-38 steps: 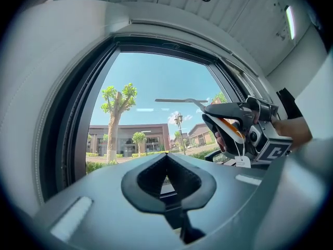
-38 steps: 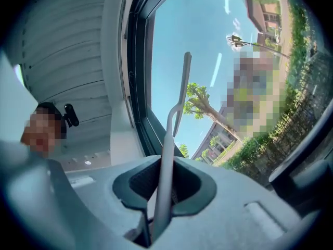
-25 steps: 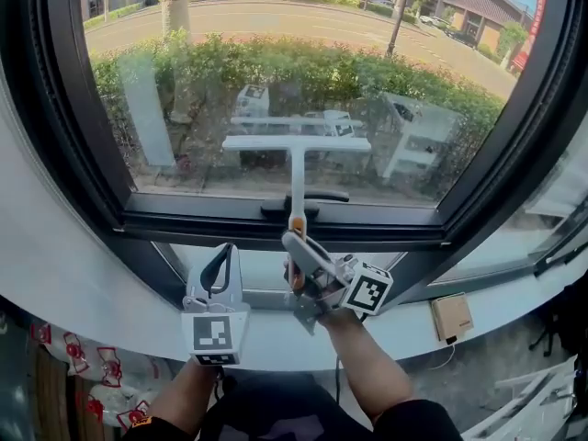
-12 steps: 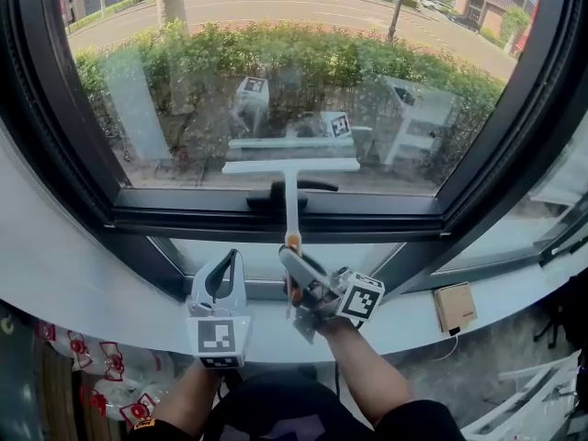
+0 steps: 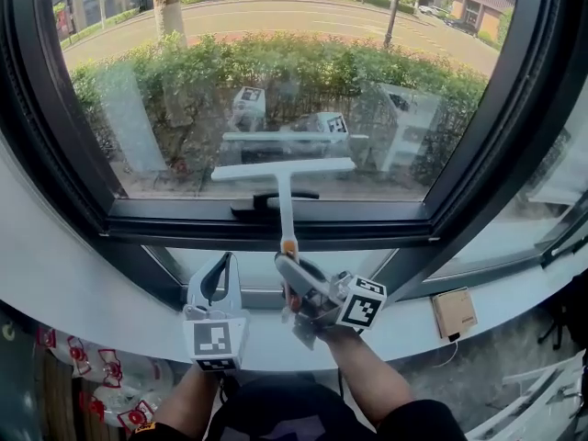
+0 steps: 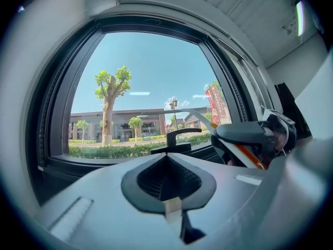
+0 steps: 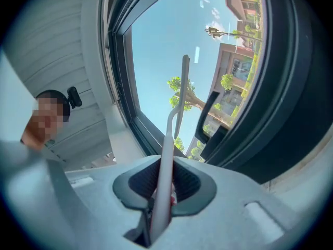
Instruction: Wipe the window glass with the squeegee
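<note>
Head view. The right gripper (image 5: 294, 278) is clamped on the lower grip of a white T-shaped squeegee (image 5: 286, 191). Its slim, smooth shaft runs toward 12 o'clock from an orange collar. The flat, straight blade lies crosswise low on the window glass (image 5: 276, 72), just above the bottom rail of the dark, matte window frame (image 5: 276, 228). Whether the blade touches the pane cannot be told. The pane mirrors the blade and both marker cubes. A black lever handle (image 5: 274, 202) sits on the rail behind the shaft.

The left gripper (image 5: 219, 274), grey and smooth-shelled, stands at 9 o'clock of the right one over the white sill (image 5: 92, 292), well apart from the squeegee. A small tan box (image 5: 453, 312) rests on the sill at 3 o'clock.

Right gripper view. Ribbed black pads (image 7: 138, 178) press the squeegee (image 7: 171, 134) shaft from both sides.

Left gripper view. The jaws of the left gripper (image 6: 166, 178) meet, with nothing between them.
</note>
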